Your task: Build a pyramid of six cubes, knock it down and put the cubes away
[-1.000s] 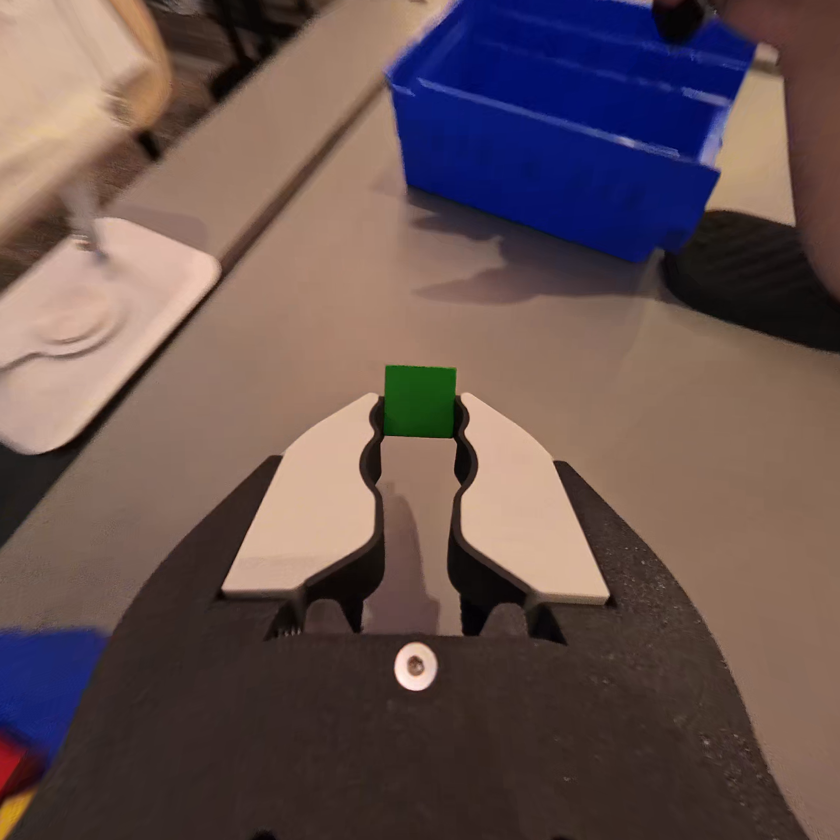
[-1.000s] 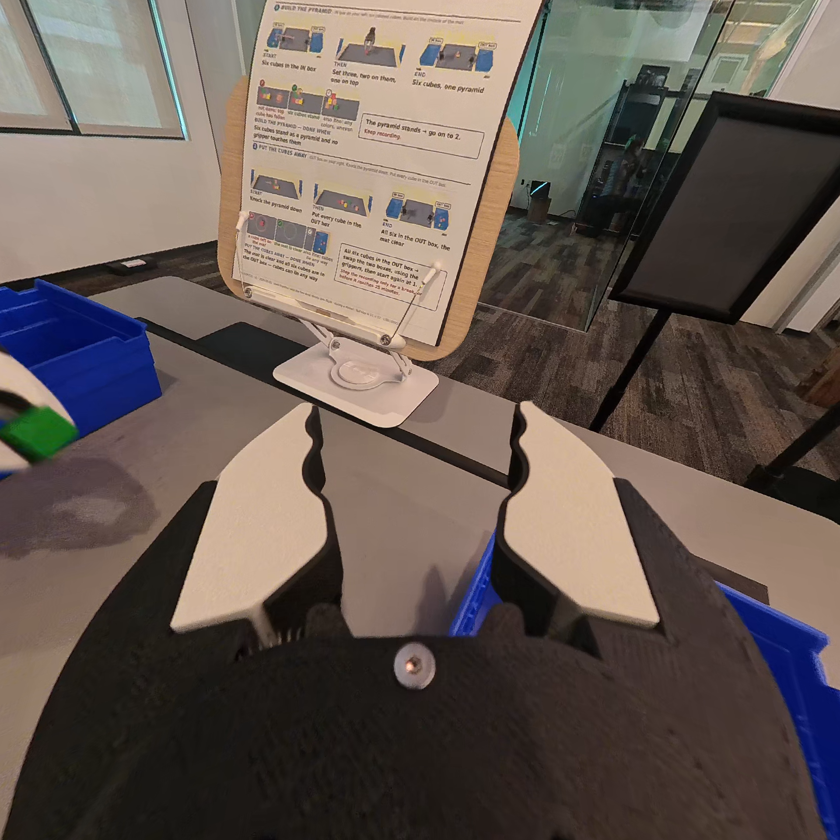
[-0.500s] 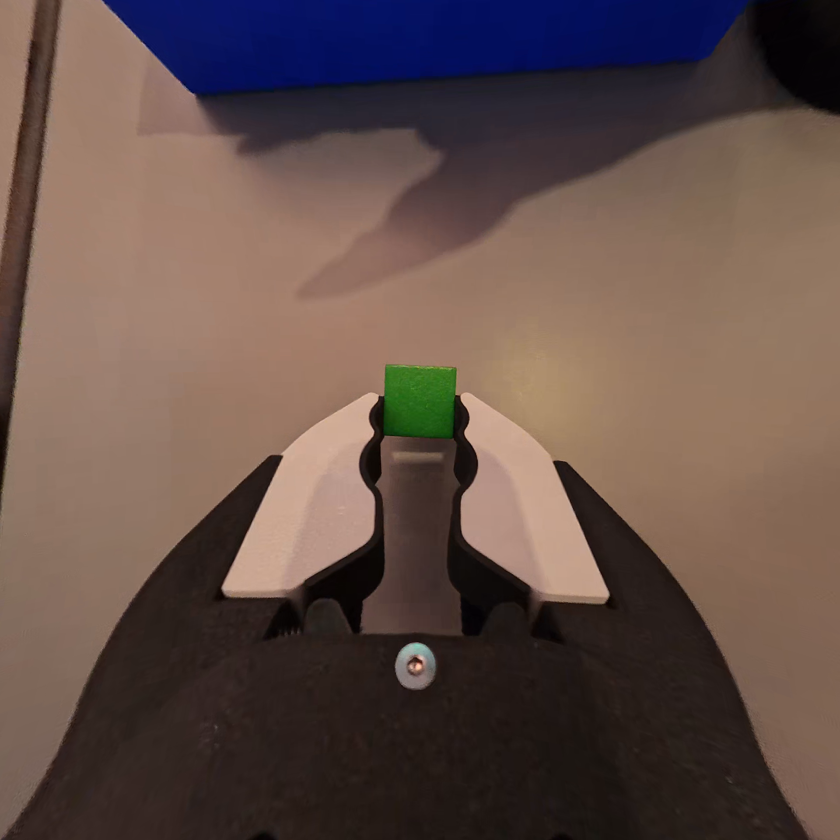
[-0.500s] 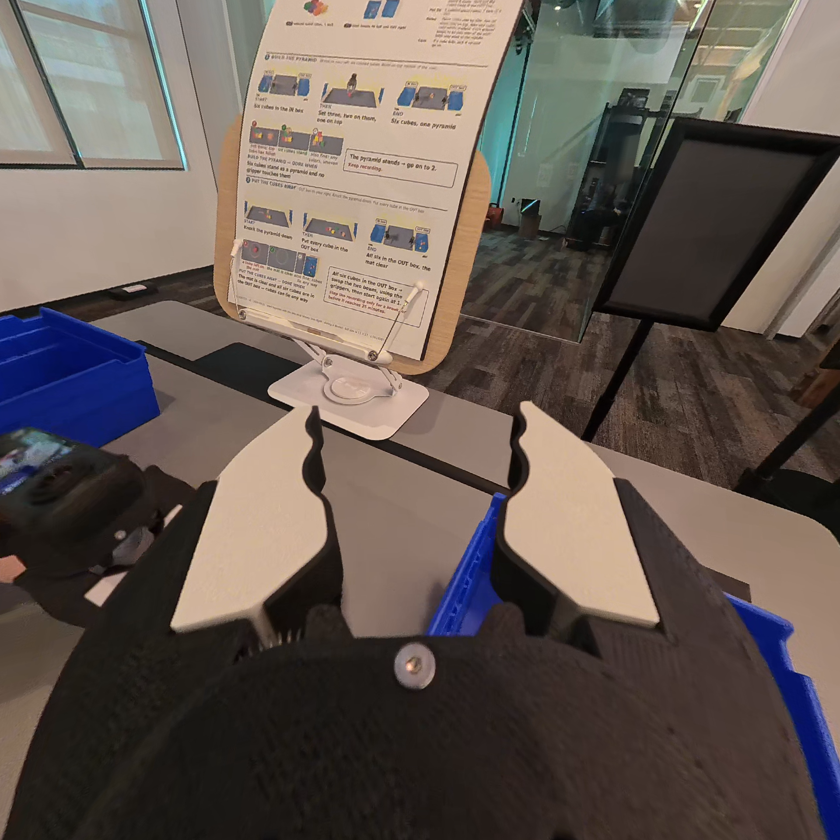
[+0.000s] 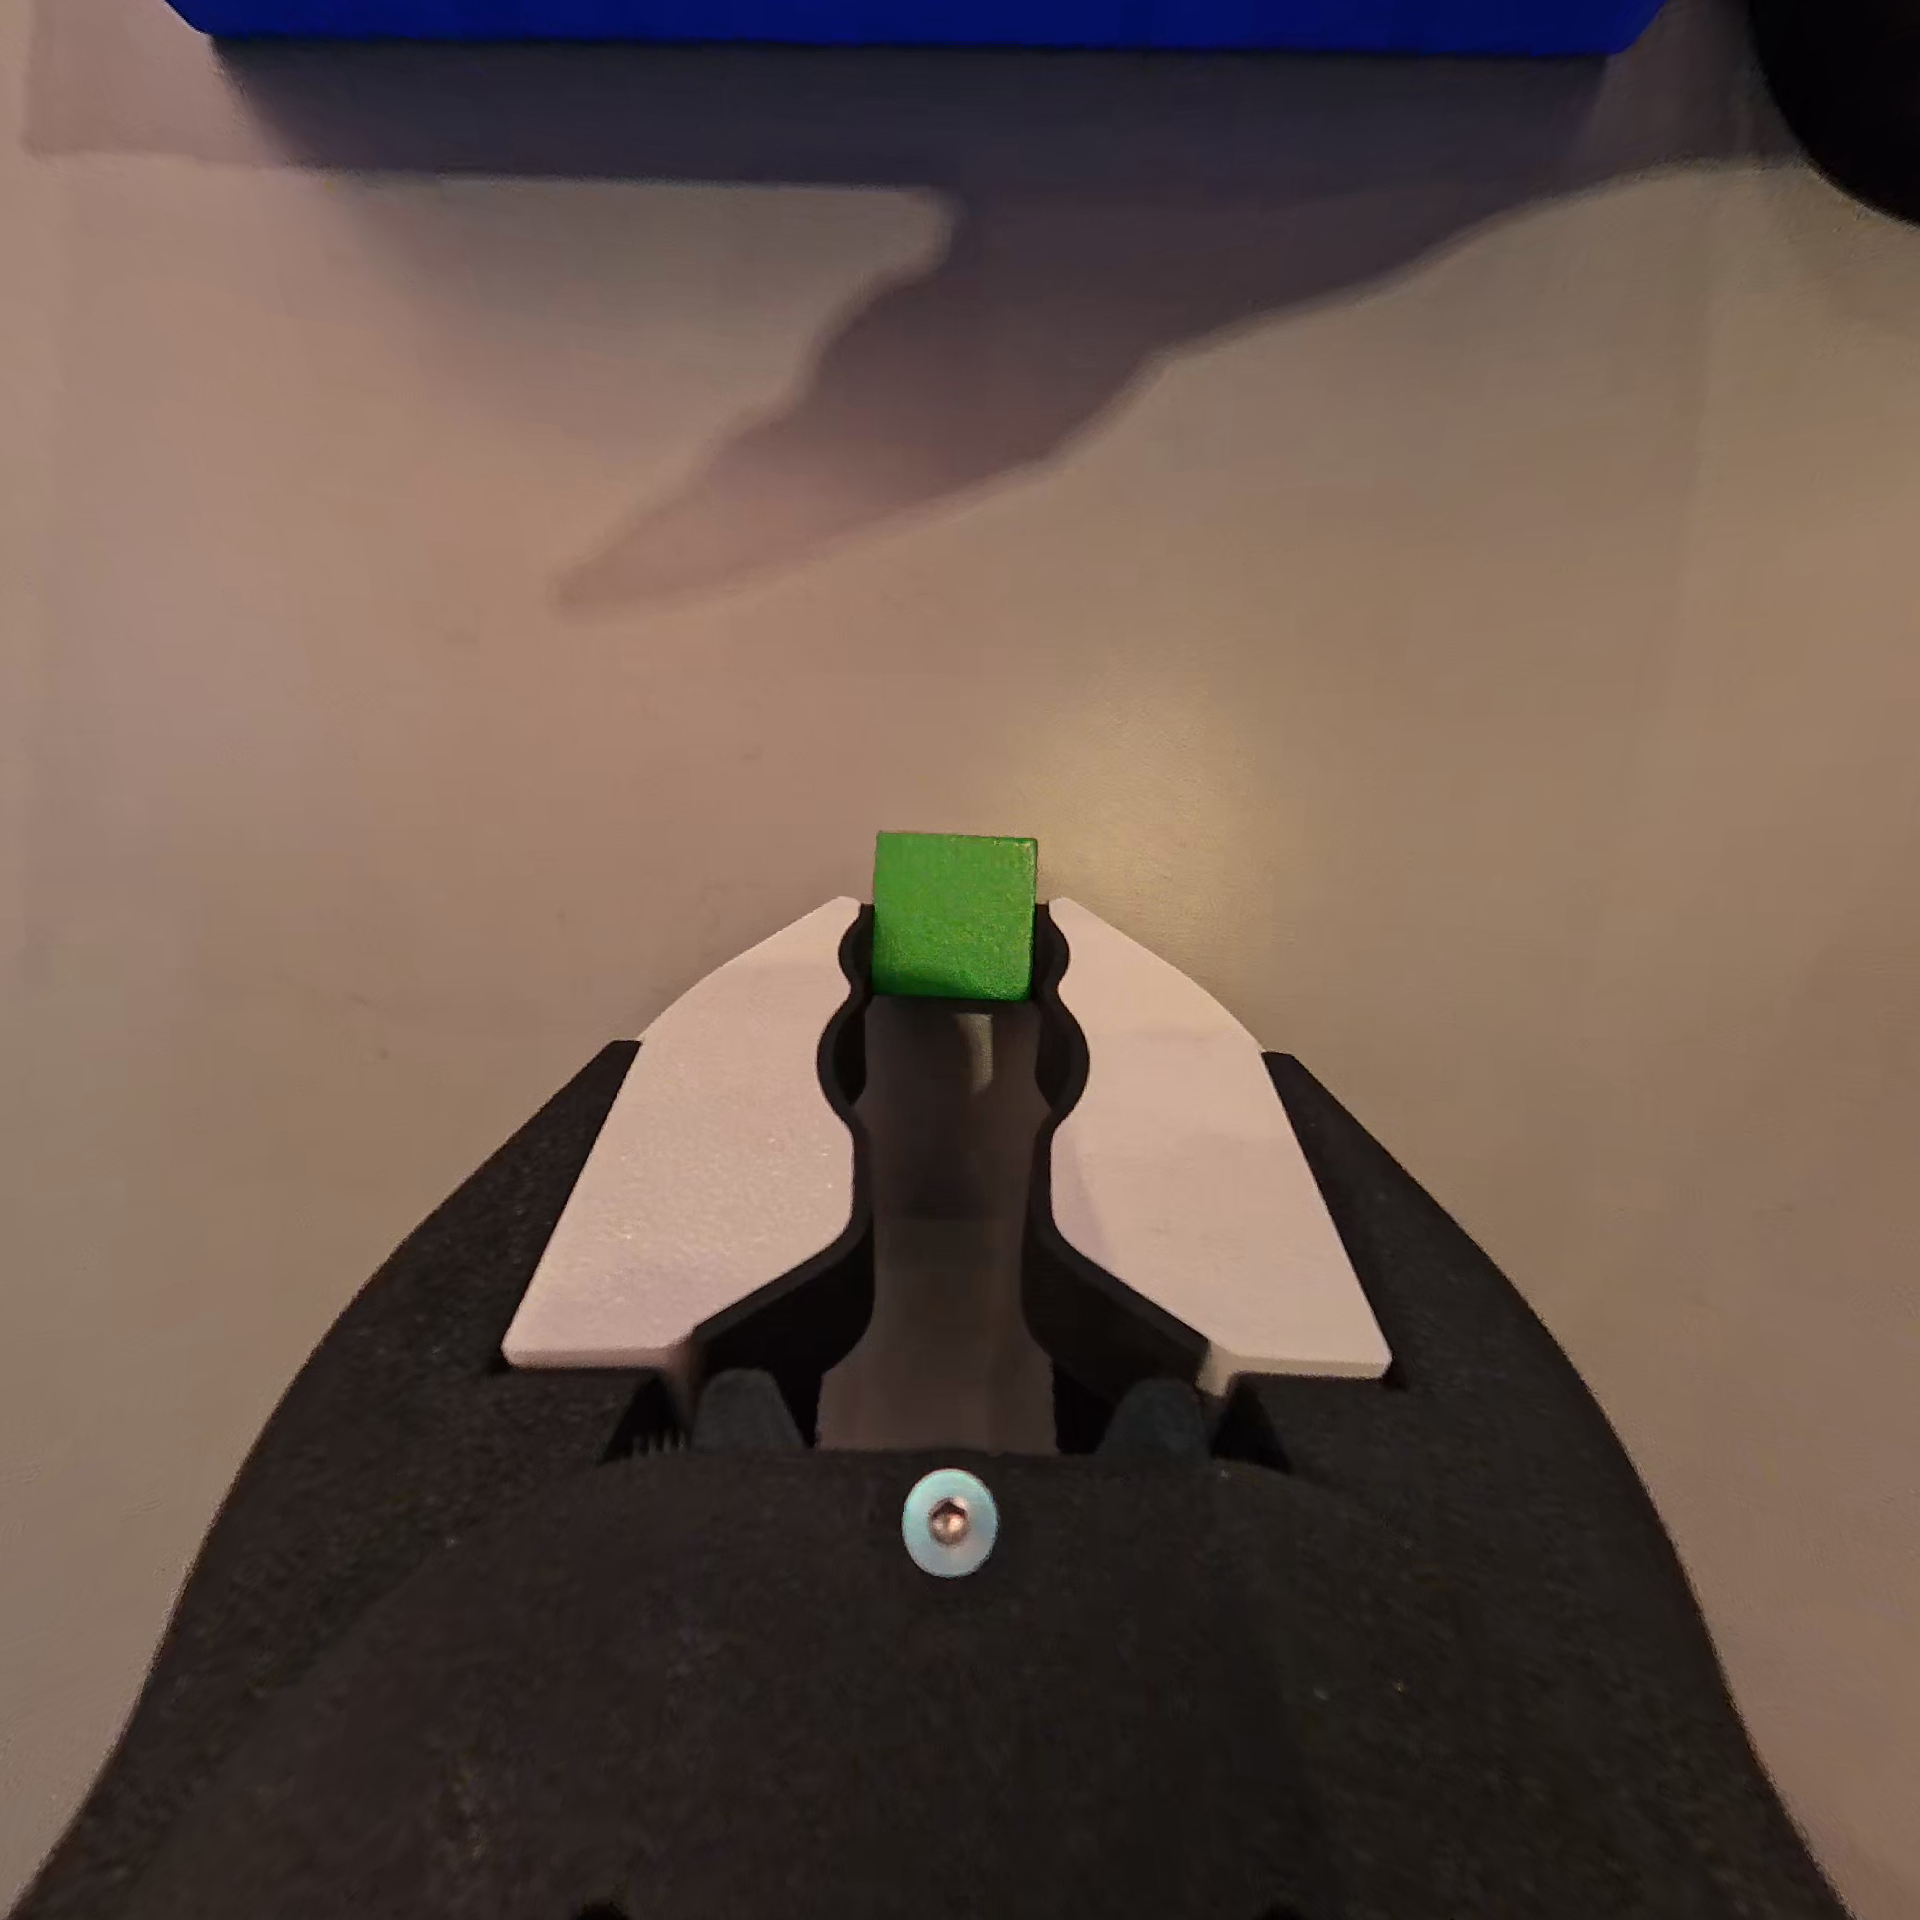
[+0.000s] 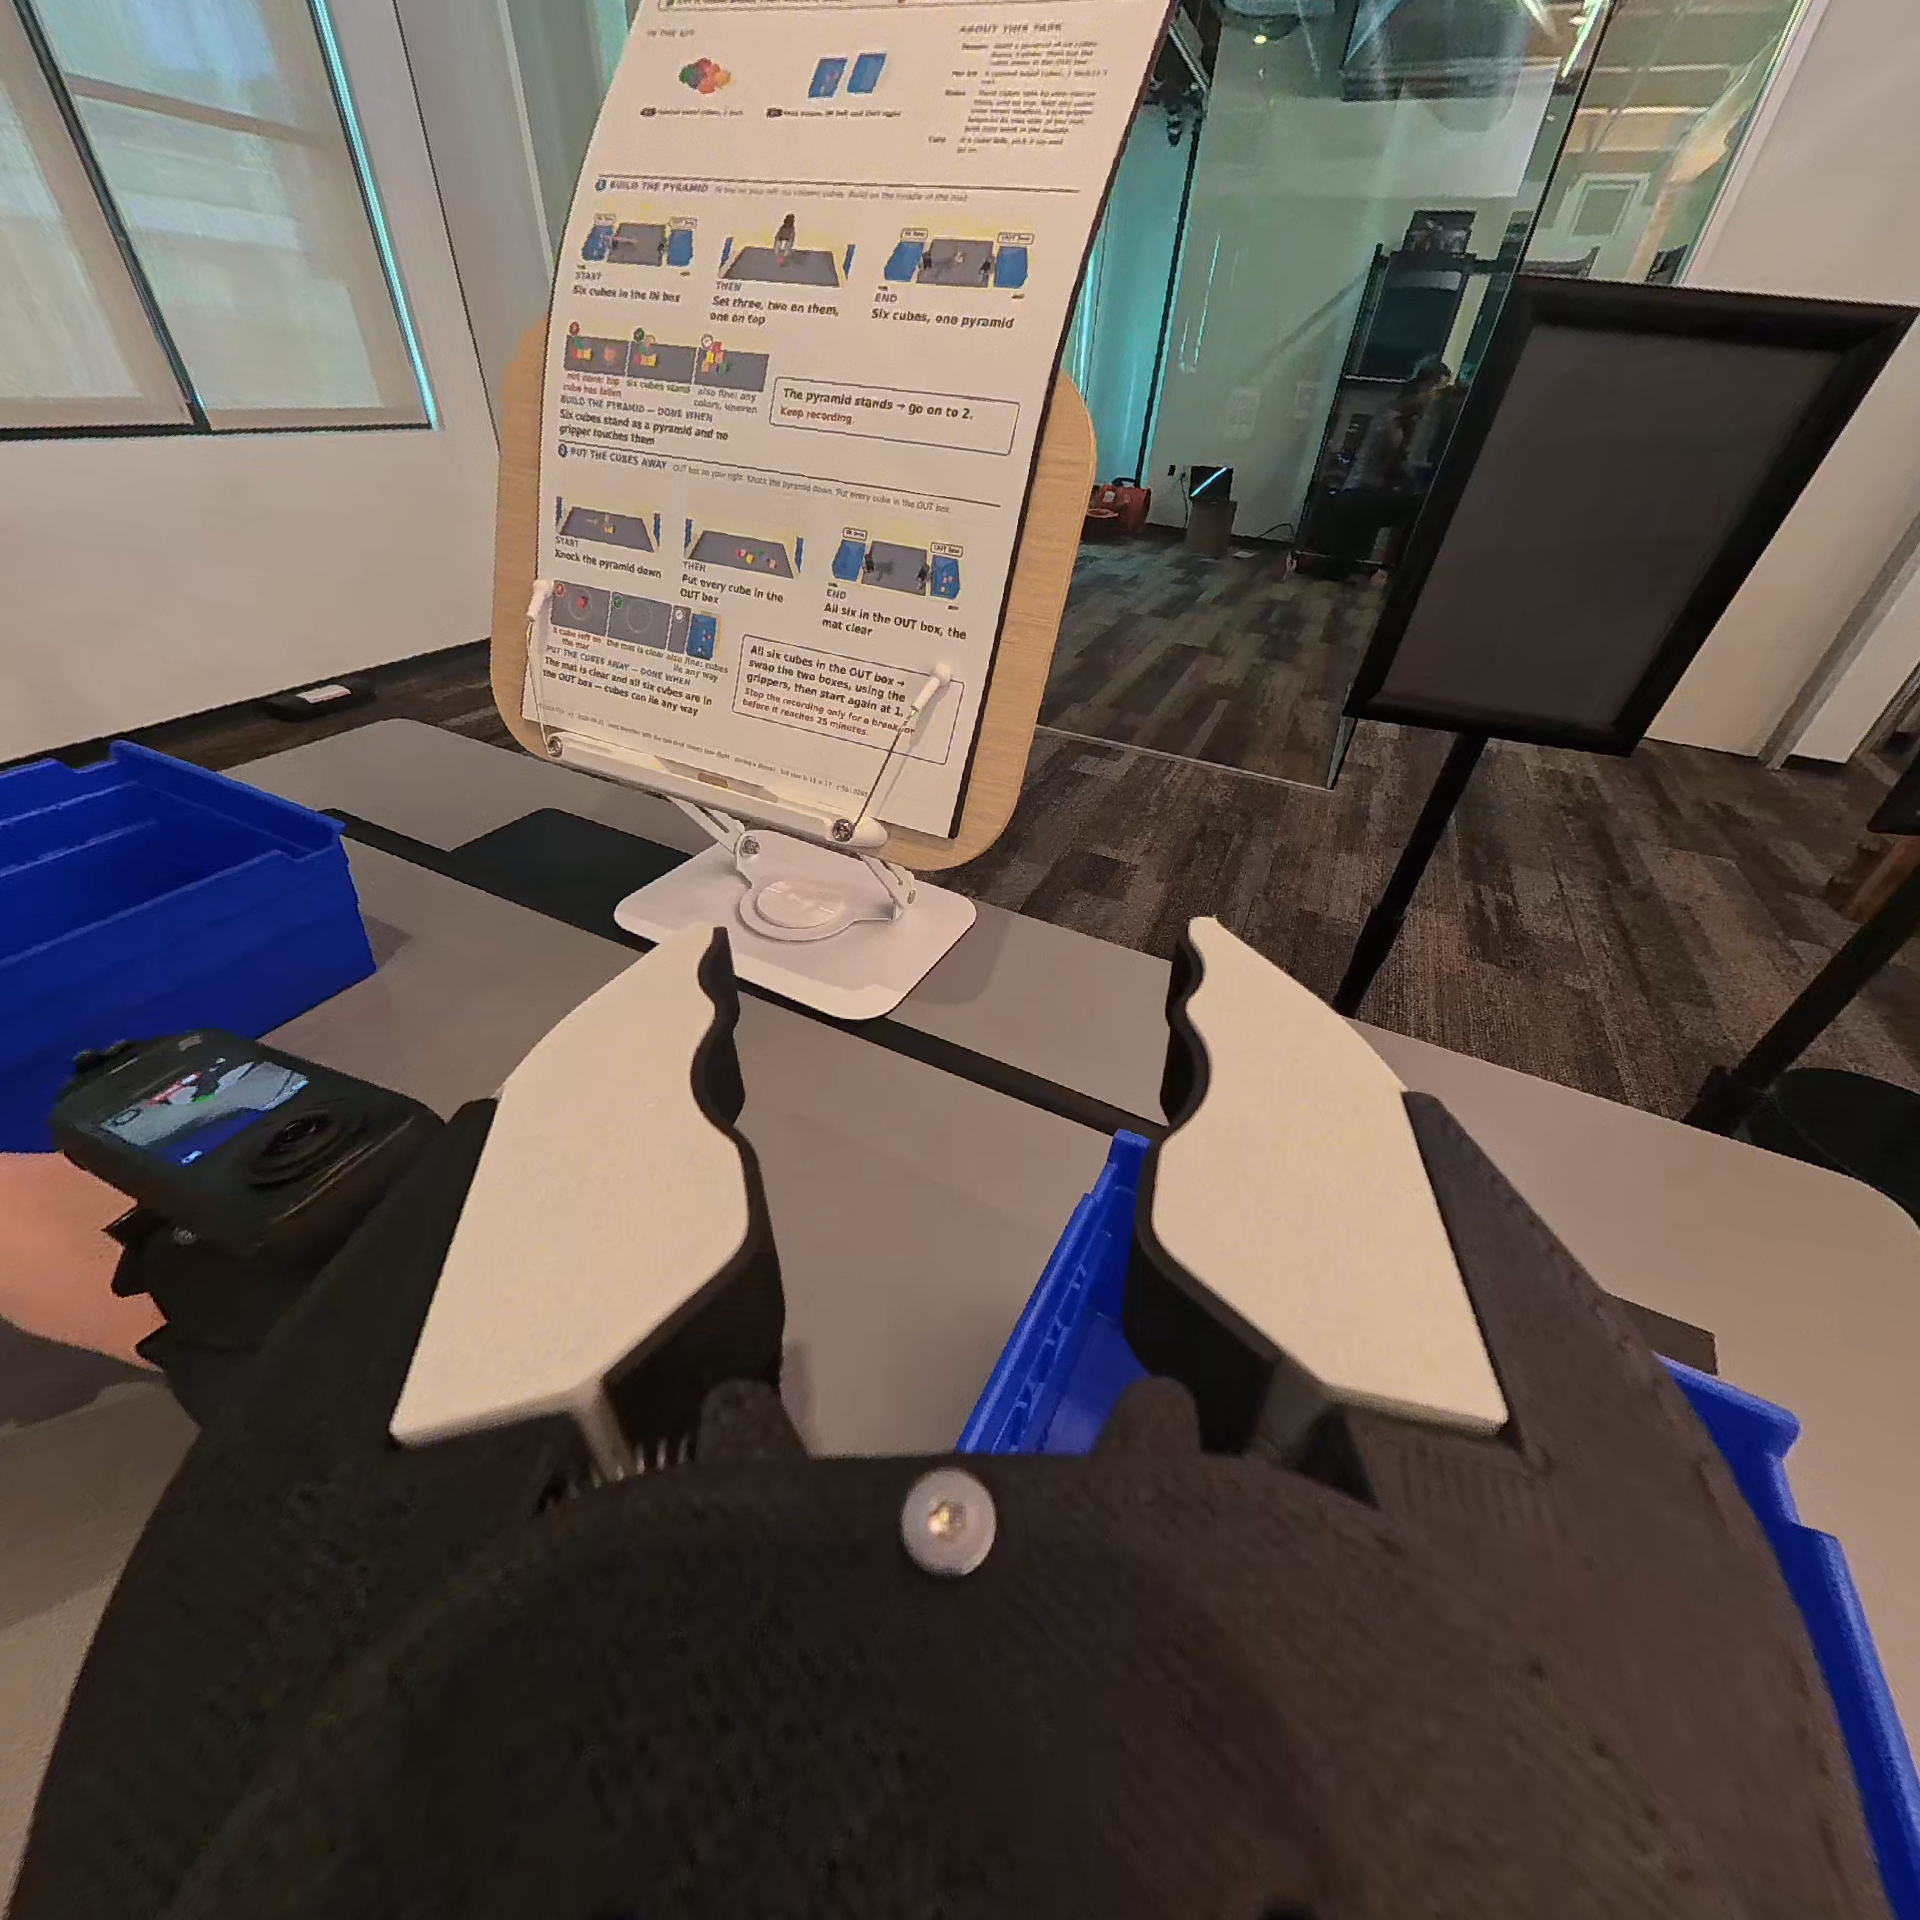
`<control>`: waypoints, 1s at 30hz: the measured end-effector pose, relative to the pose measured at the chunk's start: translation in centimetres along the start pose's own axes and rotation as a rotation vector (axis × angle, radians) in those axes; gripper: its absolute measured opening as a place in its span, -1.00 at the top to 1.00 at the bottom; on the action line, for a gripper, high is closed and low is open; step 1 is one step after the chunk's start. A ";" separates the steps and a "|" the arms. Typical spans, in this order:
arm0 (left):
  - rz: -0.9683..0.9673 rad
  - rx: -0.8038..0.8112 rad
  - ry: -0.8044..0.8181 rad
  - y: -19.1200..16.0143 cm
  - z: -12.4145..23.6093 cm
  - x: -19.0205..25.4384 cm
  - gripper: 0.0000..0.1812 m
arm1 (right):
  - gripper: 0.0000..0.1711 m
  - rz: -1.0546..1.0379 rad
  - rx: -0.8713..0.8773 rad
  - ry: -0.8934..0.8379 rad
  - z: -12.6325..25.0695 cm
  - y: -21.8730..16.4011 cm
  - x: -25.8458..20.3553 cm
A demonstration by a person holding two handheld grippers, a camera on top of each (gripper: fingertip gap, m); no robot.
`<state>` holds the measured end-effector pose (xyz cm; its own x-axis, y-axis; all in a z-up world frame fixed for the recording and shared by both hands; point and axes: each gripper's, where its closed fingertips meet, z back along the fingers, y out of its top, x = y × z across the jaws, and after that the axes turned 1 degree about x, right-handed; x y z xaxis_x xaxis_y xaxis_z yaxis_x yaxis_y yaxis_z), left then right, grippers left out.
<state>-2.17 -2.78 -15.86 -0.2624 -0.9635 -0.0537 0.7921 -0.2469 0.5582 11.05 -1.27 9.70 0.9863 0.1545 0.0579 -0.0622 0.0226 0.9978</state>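
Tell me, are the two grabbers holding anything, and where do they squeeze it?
The left gripper pinches a green cube by its two opposite sides, right at the fingertips. The right gripper is open and holds nothing.

The left claw [image 5: 954, 920] has pale grey fingers [image 5: 717, 1132] on a speckled black body and carries a bright green cube [image 5: 954, 914] over a plain grey-beige surface [image 5: 364, 623] crossed by a dark shadow, with a blue box [image 5: 831, 19] at the top edge. The right claw [image 6: 951, 1039] has the same pale grey on black, with one blue box [image 6: 1049, 1340] under it and another blue box [image 6: 156, 894] at far left. Behind stands a white instruction sheet [image 6: 831, 416] with small coloured pictures on a light wood board [image 6: 1029, 623] with a white base [image 6: 810, 935], and the floor [image 6: 1195, 665] has a mottled dark brown-grey pattern.
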 end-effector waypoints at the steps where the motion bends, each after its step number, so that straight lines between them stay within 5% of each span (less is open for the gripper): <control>1: -0.007 0.006 0.014 0.1 0.1 -0.2 0.61 | 0.06 -0.004 -0.001 0.000 0.0 -0.1 0.1; 5: 0.011 0.086 0.053 1.7 3.7 -0.9 0.49 | 0.05 -0.031 0.000 0.014 0.1 -0.2 0.0; 10: 0.057 0.195 0.336 2.3 17.5 -3.5 0.48 | 0.05 -0.033 0.011 0.016 0.3 0.1 0.1; 13: 0.253 0.161 0.628 -3.6 26.5 -7.1 0.51 | 0.05 -0.035 0.023 0.022 0.4 0.5 -0.1; 16: 0.600 0.073 0.821 -13.5 31.9 -9.7 0.44 | 0.05 -0.023 0.026 0.023 0.2 0.6 -0.5; 21: 1.094 0.113 0.744 -24.8 28.9 -10.1 0.42 | 0.05 -0.007 0.017 0.026 0.0 0.5 -1.1; 30: 1.347 0.008 0.801 -30.4 23.7 -11.9 0.28 | 0.05 -0.044 0.019 0.001 0.2 0.0 0.5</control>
<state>-36.16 18.66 -12.56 0.9611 -0.2693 0.0618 0.1899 0.8064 0.5601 11.53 -1.43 9.73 0.9879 0.1545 0.0140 -0.0158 0.0108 0.9998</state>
